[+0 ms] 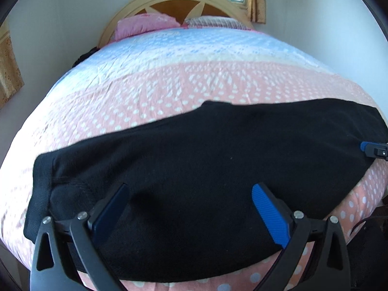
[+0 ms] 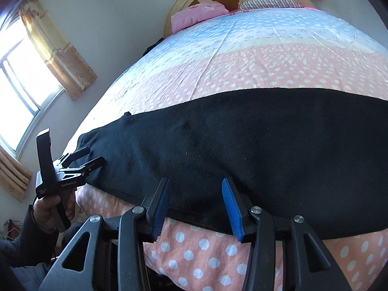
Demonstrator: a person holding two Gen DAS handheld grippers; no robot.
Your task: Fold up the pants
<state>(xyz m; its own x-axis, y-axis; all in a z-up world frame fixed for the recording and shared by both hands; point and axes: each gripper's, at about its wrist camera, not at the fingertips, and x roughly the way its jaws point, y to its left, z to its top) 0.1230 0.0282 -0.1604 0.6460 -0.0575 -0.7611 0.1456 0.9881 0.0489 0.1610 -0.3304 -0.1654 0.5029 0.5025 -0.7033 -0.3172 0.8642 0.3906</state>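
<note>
Black pants (image 1: 194, 160) lie flat across the near end of the bed, folded lengthwise into one long band; they also show in the right wrist view (image 2: 242, 145). My left gripper (image 1: 190, 190) is open and empty, fingers just above the pants near their left end. My right gripper (image 2: 195, 184) is open and empty, its fingertips over the near edge of the pants. The right gripper's tip (image 1: 373, 149) shows at the right edge of the left wrist view. The left gripper (image 2: 89, 156) shows at the pants' left end in the right wrist view.
The bed (image 1: 169, 84) has a pink and blue dotted cover. Two pillows (image 1: 145, 25) lie by the wooden headboard (image 1: 184, 2). Curtained windows (image 2: 24, 77) stand to the left and behind the bed. The bed's near edge (image 2: 194, 254) drops off just under the grippers.
</note>
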